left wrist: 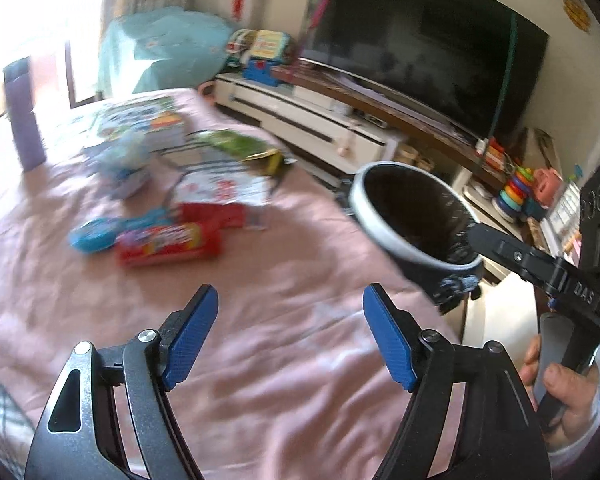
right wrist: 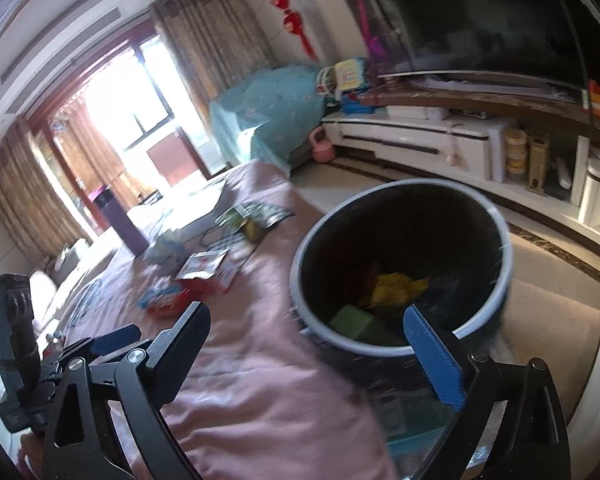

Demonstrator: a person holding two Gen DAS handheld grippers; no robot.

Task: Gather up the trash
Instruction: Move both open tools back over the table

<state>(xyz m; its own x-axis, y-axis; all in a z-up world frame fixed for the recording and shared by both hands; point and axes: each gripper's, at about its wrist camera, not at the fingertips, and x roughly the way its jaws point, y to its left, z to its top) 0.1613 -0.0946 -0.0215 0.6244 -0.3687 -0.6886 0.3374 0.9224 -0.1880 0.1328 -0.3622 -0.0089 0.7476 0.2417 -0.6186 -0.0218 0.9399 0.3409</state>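
Your left claw (left wrist: 290, 334) stood open over the pink cloth (left wrist: 260, 264) of the counter, nothing between its blue pads. Your right claw (right wrist: 312, 344) gaped wide too and held nothing, its right pad hanging over the near rim of the trash bin (right wrist: 500, 276), which stood just beside the counter's right edge. Inside the bin lay a yellow wrapper (right wrist: 396, 286) and a green box (right wrist: 350, 320).

Beyond your left claw the trash waited on the counter: a red snack pack (left wrist: 168, 244) touching a blue packet (left wrist: 94, 236), and behind them a white and red wrapper (left wrist: 220, 192) near a green bag (left wrist: 236, 146). Nothing lay between the claw and the red pack, only bare cloth. Farther back, crumpled pale packaging (left wrist: 124, 160) sat against a stack of picture books (left wrist: 140, 118), with a purple tumbler (left wrist: 24, 120) upright well to the left. Your hand (left wrist: 564, 396) showed at the right edge, gripping the other tool's handle. A television (left wrist: 420, 44) and a white cabinet (left wrist: 300, 116) lined the far wall.
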